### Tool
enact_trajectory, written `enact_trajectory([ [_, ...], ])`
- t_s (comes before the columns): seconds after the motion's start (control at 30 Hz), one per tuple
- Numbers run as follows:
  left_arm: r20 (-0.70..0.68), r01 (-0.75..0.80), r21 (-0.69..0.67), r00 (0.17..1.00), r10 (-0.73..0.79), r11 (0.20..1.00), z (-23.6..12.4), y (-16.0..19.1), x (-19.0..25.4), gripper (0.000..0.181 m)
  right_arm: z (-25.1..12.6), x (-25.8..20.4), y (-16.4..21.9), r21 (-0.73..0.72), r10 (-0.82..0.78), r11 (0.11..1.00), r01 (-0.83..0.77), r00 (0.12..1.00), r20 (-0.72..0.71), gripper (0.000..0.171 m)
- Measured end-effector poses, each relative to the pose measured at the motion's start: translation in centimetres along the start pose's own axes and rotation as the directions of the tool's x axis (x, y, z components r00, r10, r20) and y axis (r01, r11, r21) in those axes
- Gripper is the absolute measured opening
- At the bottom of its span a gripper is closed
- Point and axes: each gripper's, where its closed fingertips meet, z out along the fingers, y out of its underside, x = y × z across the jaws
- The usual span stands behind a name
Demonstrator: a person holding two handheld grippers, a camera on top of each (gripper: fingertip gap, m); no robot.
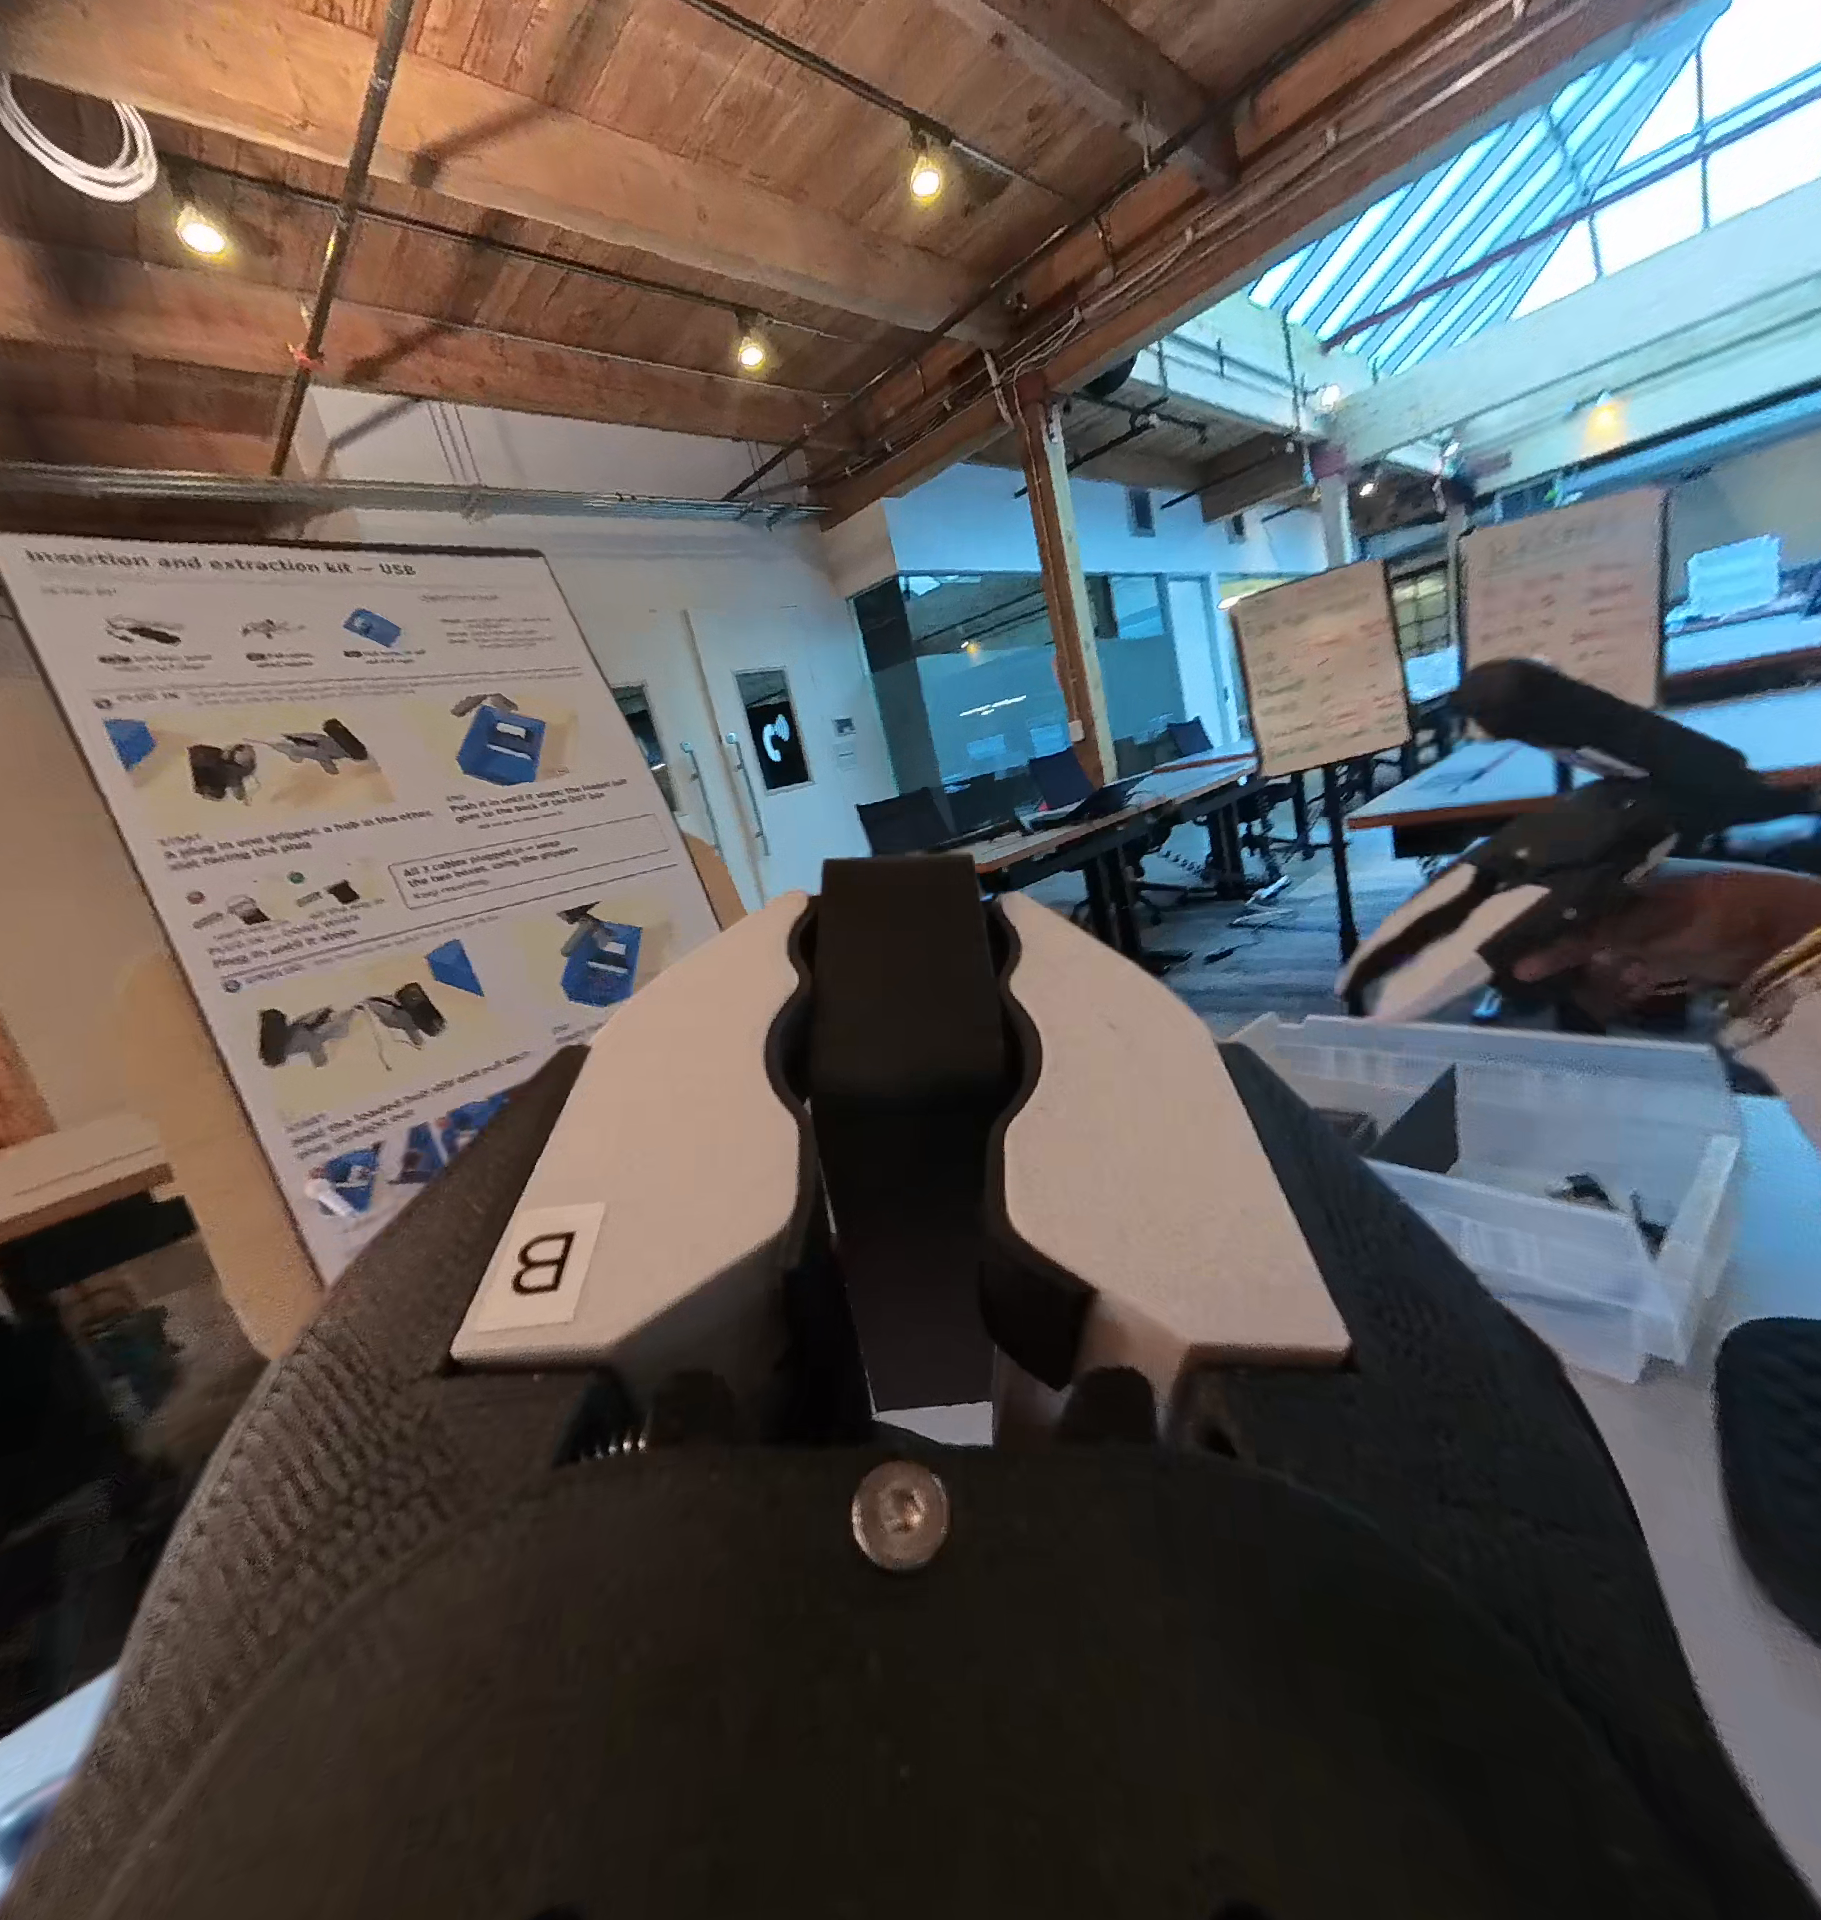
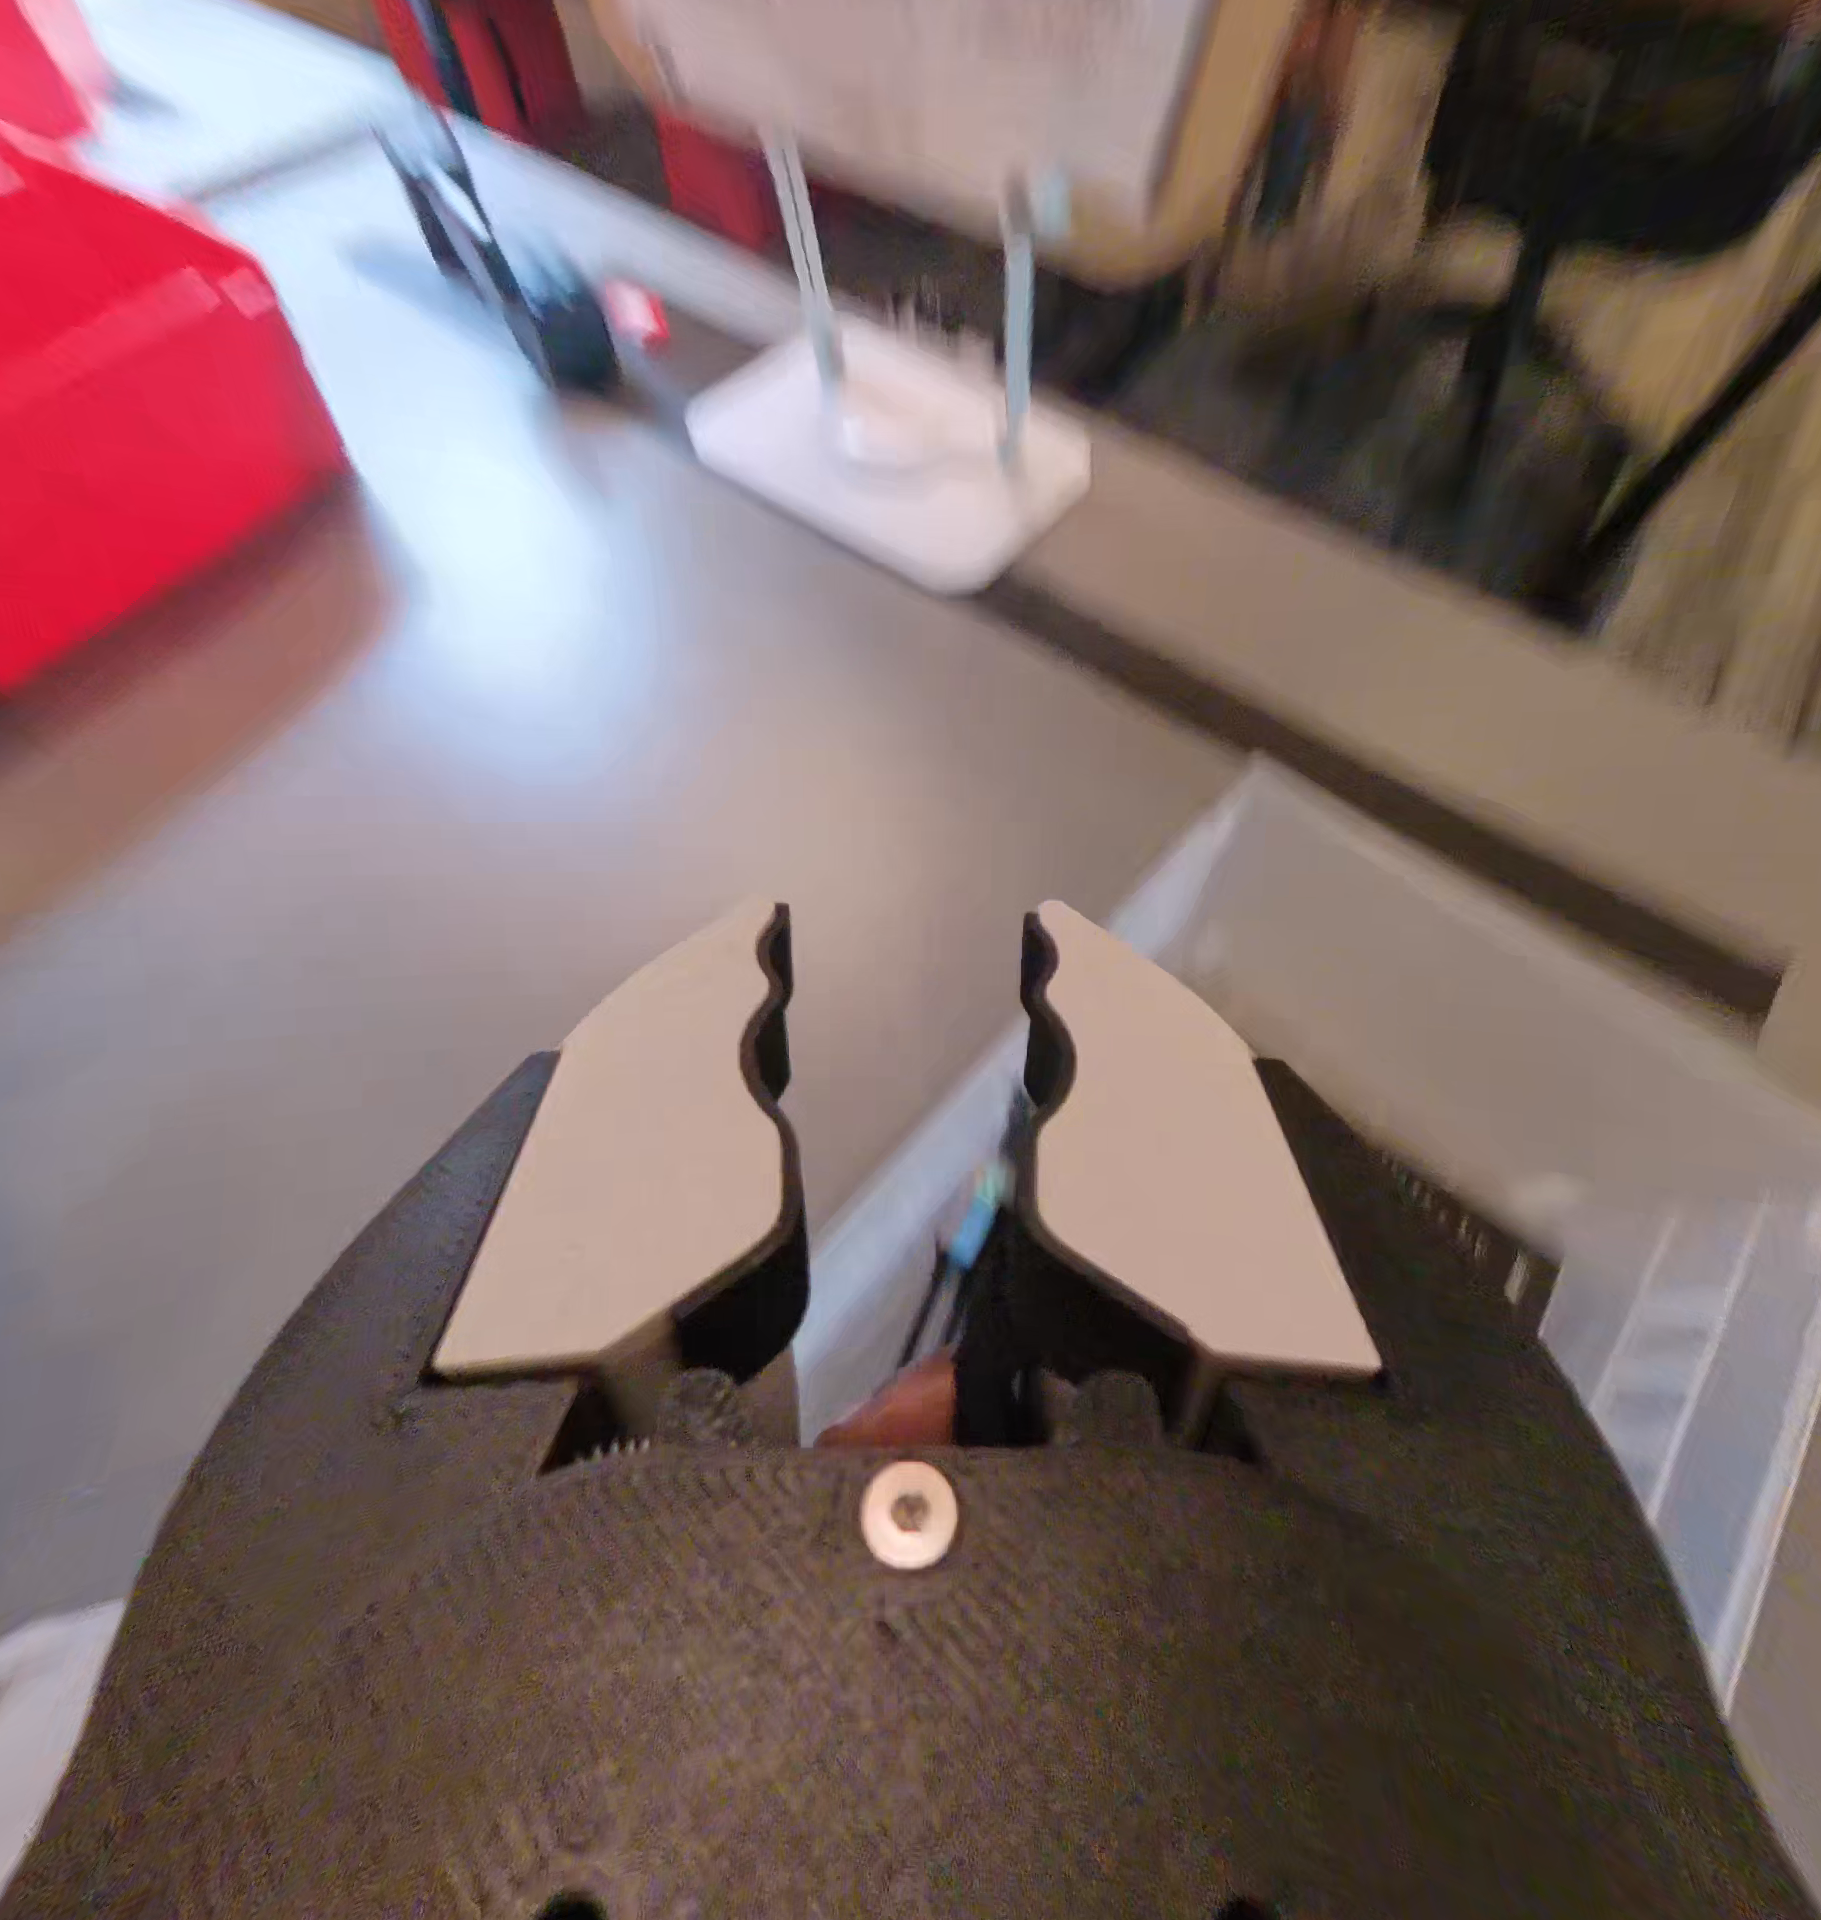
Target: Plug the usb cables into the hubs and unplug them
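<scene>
- Left hand-held gripper (image 1: pixel 901 914): clamped on a black hub (image 1: pixel 901 1039), raised; keep it level.
- Right hand-held gripper (image 2: pixel 901 925): parted, empty, over clear bin (image 2: pixel 1405 997); lower squarely onto a cable plug.

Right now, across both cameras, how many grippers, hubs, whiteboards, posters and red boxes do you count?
Grippers: 2, the left gripper and the right gripper
Black hub: 1, clamped in the left fingers; the right fingers are open and empty
Whiteboards: 2
Instruction poster: 1
Red box: 1
Total: 7
</scene>
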Motion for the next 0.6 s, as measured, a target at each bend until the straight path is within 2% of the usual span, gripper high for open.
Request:
enact_trajectory([
  [0.1, -0.020, 0.086, 0.042, 0.996, -0.086, 0.995, -0.1, -0.1, -0.4, 0.029, -1.5, -5.6, -7.8, 0.300, -0.179, 0.941, 0.159, 0.983, 0.040, 0.040],
  [0.17, -0.030, 0.141, 0.068, 0.990, -0.139, 0.988, -0.1, -0.2, -0.6, 0.029, -2.1, -11.9, -11.6, 0.451, -0.290, 0.873, 0.185, 0.941, 0.175, 0.039],
  [0.23, -0.032, 0.175, 0.092, 0.984, -0.173, 0.980, -0.2, -0.3, -0.9, 0.029, -1.6, -18.0, -14.0, 0.520, -0.353, 0.840, 0.155, 0.884, 0.307, 0.042],
  [0.3, -0.019, 0.166, 0.111, 0.986, -0.165, 0.980, -0.3, -0.4, -1.1, 0.029, 0.9, -22.3, -14.9, 0.495, -0.370, 0.852, 0.170, 0.865, 0.339, 0.051],
  [0.37, 0.001, 0.144, 0.120, 0.989, -0.145, 0.982, -0.3, -0.4, -1.2, 0.029, 4.1, -24.7, -15.0, 0.454, -0.405, 0.851, 0.263, 0.880, 0.247, 0.050],
  [0.43, 0.009, 0.130, 0.128, 0.991, -0.132, 0.983, -0.3, -0.5, -1.0, 0.029, 6.5, -24.8, -15.3, 0.421, -0.439, 0.823, 0.383, 0.897, 0.043, 0.048],
  [0.5, 0.011, 0.111, 0.130, 0.994, -0.113, 0.985, -0.3, -0.6, -0.7, 0.029, 7.5, -24.4, -15.8, 0.402, -0.490, 0.760, 0.511, 0.856, -0.163, 0.047],
  [0.6, 0.019, 0.079, 0.133, 0.996, -0.082, 0.988, -0.3, -0.8, -0.5, 0.029, 7.6, -24.8, -16.2, 0.399, -0.529, 0.697, 0.596, 0.803, -0.276, 0.039],
])
